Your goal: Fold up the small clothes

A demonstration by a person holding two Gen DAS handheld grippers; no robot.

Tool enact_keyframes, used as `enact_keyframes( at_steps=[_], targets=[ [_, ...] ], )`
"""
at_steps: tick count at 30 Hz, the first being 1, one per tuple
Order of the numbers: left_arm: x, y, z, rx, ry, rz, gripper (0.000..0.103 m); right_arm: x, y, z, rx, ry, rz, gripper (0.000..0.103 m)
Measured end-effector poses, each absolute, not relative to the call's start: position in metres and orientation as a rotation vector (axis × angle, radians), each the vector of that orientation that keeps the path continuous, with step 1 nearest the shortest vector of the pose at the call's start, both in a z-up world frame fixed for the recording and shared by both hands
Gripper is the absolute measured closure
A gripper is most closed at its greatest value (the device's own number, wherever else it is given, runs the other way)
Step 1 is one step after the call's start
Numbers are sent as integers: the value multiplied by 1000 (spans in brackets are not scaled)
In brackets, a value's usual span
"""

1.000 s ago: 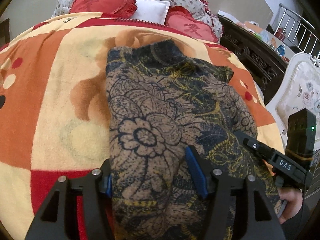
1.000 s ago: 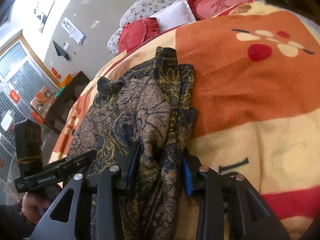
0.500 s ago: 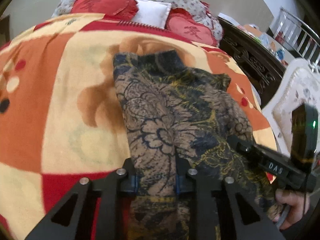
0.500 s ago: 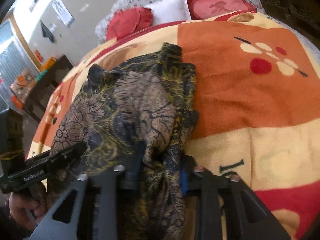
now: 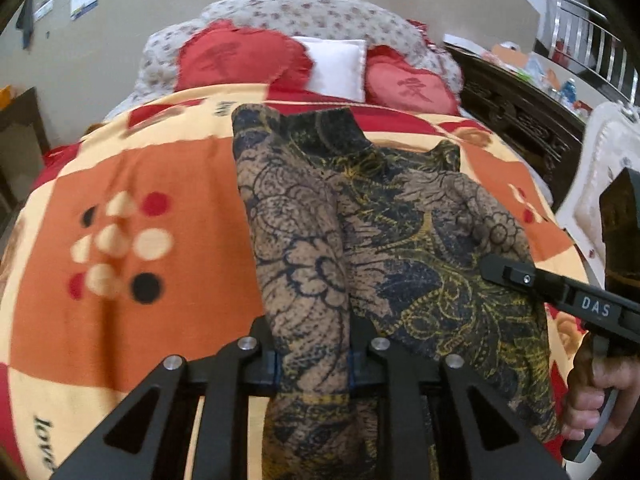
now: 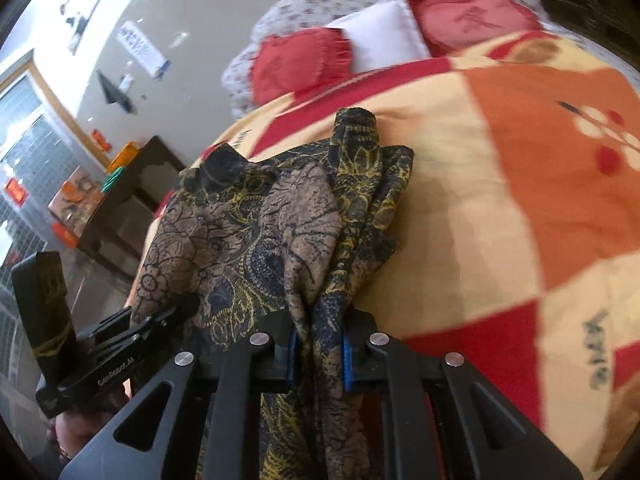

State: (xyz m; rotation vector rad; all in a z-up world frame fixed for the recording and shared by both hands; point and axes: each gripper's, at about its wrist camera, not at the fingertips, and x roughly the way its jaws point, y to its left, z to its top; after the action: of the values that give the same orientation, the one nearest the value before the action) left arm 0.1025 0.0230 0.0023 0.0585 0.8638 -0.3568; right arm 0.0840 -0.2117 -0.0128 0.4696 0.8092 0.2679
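Gripping the floral garment point(image 5: 400, 240) at its near edge, the left tongs point(image 5: 312, 360) are clamped on a bunched fold. Right tongs point(image 6: 318, 354) likewise — clamped on gathered cloth above the orange blanket point(image 6: 520, 200).

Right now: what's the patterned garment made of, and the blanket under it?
Patterned garment: thin woven or knit fabric, matte, floral print; it bunches into soft folds where the left gripper and right gripper pinch it. Fibre unclear. Blanket: looks like plush fleece, with a fuzzy, matte nap and soft-edged printed colour blocks.
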Motion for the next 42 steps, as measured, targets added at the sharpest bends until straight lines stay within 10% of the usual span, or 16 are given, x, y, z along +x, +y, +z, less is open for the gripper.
enact_keyframes(
  at_steps=[16, 24, 38, 42],
  targets=[
    [116, 47, -33, 39, 925, -330, 79, 109, -180, -36, 455, 881, 313, 84],
    [127, 69, -54, -77, 974, -298, 32, 115, -191, -73, 509, 900, 310, 78],
    [46, 108, -57, -244, 1077, -552, 28, 16, -199, -74, 623, 974, 497, 42],
    [36, 110, -57, -268, 1057, -529, 41, 3, -186, -75, 583, 968, 526, 41]
  ],
)
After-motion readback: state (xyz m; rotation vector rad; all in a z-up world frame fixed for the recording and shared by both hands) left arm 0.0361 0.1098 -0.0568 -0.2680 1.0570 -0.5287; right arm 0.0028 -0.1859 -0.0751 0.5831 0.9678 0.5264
